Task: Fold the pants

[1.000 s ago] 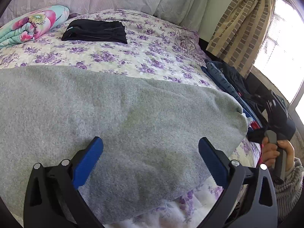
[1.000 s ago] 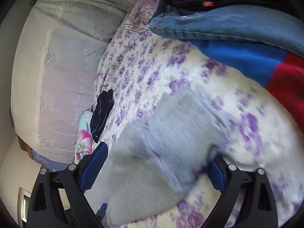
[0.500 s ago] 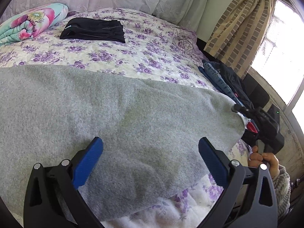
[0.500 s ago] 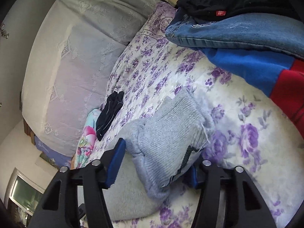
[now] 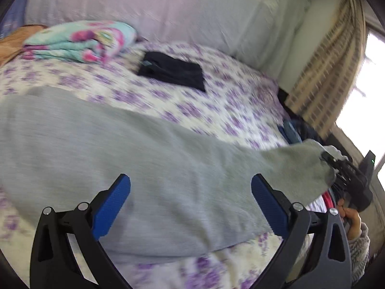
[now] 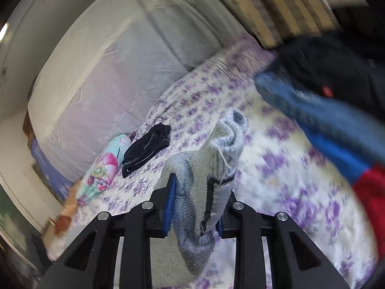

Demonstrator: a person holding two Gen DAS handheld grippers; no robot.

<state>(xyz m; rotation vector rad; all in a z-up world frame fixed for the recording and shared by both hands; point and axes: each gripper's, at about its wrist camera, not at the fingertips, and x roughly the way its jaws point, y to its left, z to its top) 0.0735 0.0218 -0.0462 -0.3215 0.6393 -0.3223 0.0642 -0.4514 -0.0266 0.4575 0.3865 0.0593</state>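
Grey knit pants (image 5: 149,168) lie spread on the floral bedspread (image 5: 192,106), long axis running left to right across the bed. The right gripper (image 6: 196,207) is clamped on the ribbed cuff end, raised off the bed at the right. The left gripper (image 5: 190,204) hovers spread wide above mid-leg, gripping nothing. Judgement: the right side is placed to carry the cuff leftward.

You're facing a bed (image 5: 192,106) dressed in a purple-flowered sheet, with a pale lace-patterned headboard cover (image 5: 168,12) behind it. To your right, a beige checked curtain (image 5: 329,77) hangs beside a bright window (image 5: 370,84) pouring in daylight.
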